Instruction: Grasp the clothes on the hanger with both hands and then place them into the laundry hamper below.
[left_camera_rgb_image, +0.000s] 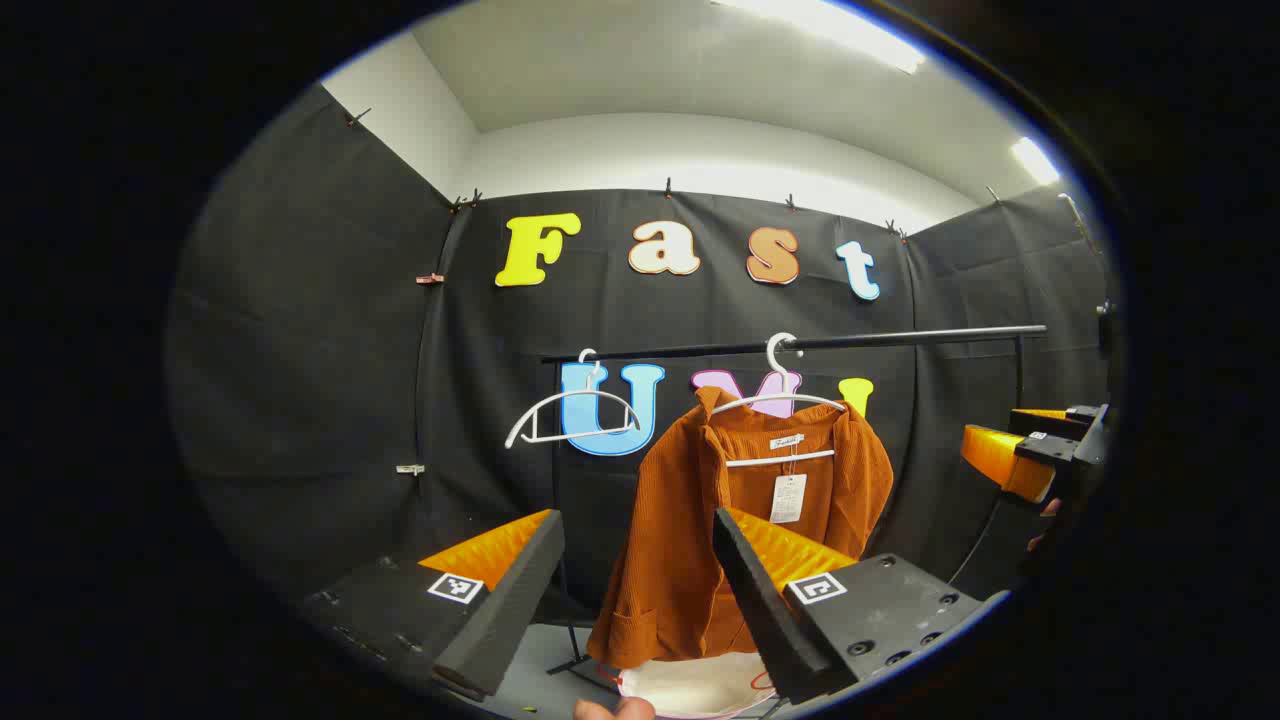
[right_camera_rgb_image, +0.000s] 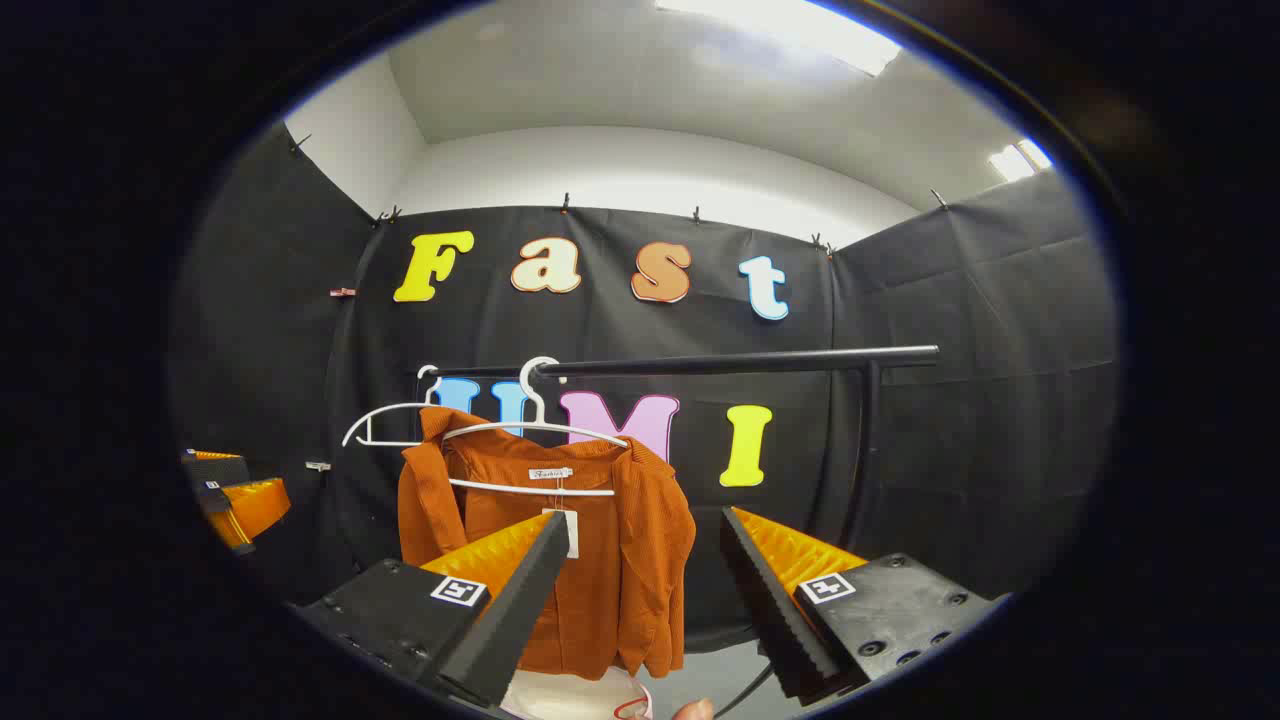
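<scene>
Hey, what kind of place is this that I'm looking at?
Most likely a staged recording booth, not a real laundry room. Black cloth walls are clipped up below a plain white room, a clothes rail holds a jacket with its tag still attached, and a hamper sits beneath it.

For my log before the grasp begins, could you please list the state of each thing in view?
Orange jacket: hanging on its hanger, ungrasped.
Empty hanger: on the rail, bare.
Laundry hamper: below the jacket, open.
Left hand-held gripper: open.
Right hand-held gripper: open.
</scene>
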